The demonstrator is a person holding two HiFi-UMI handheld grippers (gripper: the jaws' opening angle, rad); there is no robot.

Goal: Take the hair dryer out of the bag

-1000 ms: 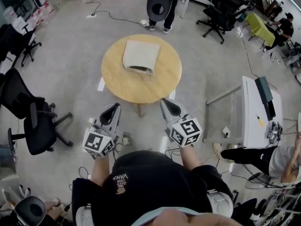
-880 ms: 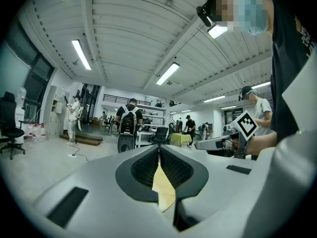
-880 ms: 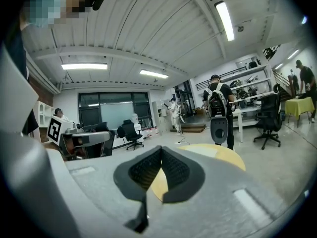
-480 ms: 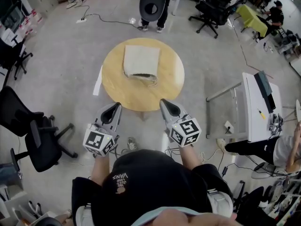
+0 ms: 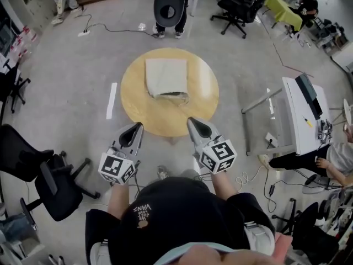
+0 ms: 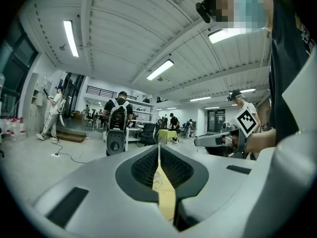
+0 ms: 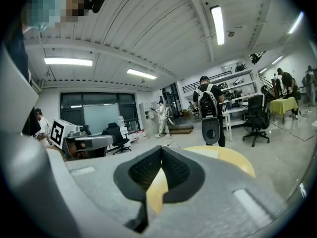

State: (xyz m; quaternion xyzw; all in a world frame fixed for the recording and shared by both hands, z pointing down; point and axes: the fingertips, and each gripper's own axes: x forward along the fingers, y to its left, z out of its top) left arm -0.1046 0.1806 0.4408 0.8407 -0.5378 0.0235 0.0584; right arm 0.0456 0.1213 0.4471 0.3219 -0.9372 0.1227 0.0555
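A beige cloth bag [image 5: 166, 77] lies flat on the round wooden table [image 5: 138, 106], its dark opening facing me. The hair dryer is hidden. My left gripper [image 5: 135, 128] is shut and empty, held just short of the table's near edge on the left. My right gripper [image 5: 194, 123] is also shut and empty, its tip at the table's near edge on the right. In the left gripper view the left gripper's [image 6: 158, 150] jaws meet in a thin line. The right gripper view shows the right gripper's [image 7: 161, 153] jaws closed, with the table top [image 7: 233, 160] beyond.
Black office chairs [image 5: 47, 175] stand at the left. A white desk [image 5: 300, 115] with a seated person [image 5: 325, 167] is at the right. A person with a backpack [image 5: 168, 4] stands beyond the table. A white floor strip [image 5: 111, 100] lies left of the table.
I have walked toward the table with both grippers held out. The table now sits closer to the gripper tips. Both grippers stay shut.
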